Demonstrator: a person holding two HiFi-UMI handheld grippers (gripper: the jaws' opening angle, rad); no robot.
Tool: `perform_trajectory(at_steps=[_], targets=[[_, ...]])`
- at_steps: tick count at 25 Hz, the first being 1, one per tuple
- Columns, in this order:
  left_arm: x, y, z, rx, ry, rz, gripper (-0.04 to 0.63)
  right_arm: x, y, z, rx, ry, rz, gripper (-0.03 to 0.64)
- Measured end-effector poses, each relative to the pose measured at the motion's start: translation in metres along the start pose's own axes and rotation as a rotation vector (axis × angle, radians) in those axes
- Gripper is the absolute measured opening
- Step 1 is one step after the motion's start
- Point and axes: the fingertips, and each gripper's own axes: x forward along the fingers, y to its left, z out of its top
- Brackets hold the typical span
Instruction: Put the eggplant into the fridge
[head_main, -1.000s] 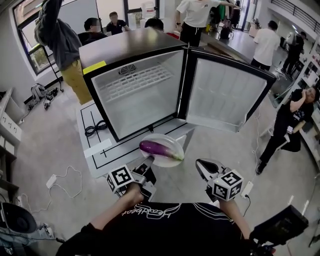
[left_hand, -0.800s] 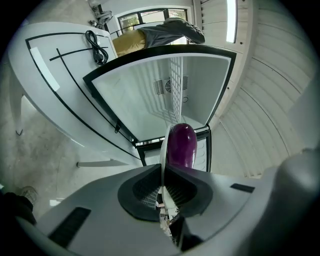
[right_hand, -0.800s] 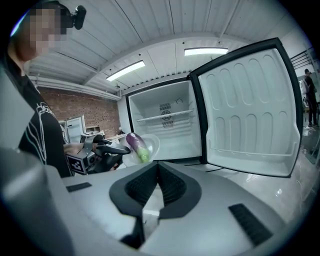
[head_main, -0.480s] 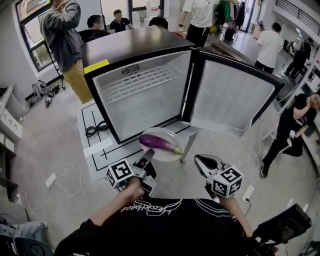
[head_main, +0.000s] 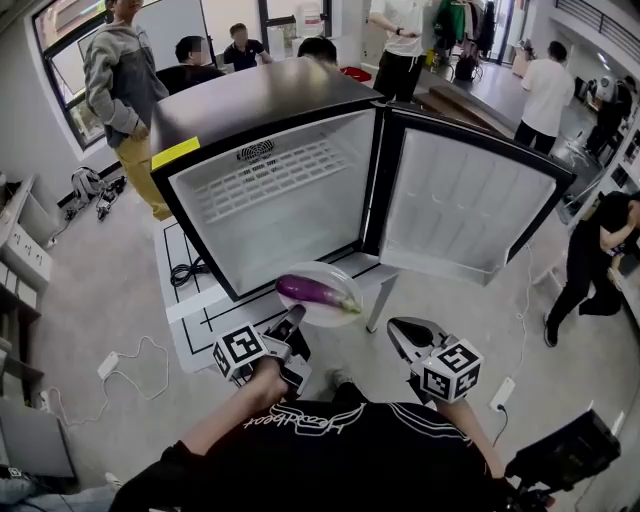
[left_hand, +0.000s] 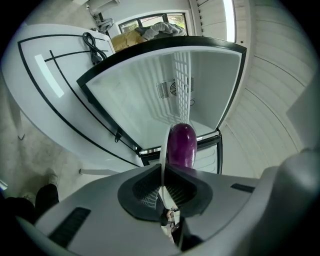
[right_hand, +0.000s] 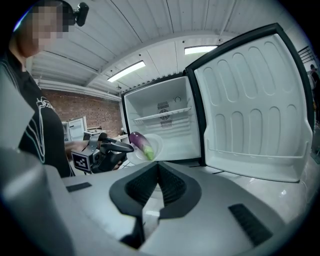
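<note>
A purple eggplant lies on a white plate, held up in front of the open fridge. My left gripper is shut on the plate's near rim. In the left gripper view the plate stands edge-on between the jaws, with the eggplant just beyond. My right gripper hangs to the right of the plate, shut and empty. The right gripper view shows its closed jaws, the eggplant and the left gripper at left.
The fridge door stands swung open to the right. A wire shelf sits high inside the fridge. The fridge rests on a low white table with a black cable. Several people stand behind and to the right.
Both grippers and the plate with the eggplant have moved closer to the open fridge, which now fills more of the view. The grips are unchanged.
</note>
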Motion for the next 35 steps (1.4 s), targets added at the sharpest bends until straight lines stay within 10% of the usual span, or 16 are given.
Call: perform_trajectory(at_steps=[35], targets=[[0.111, 0.068, 0.093, -0.05, -0.131, 0.177, 0.025, 0.128, -0.079, -0.006, 0.032, 0.142, 0.18, 0.006]])
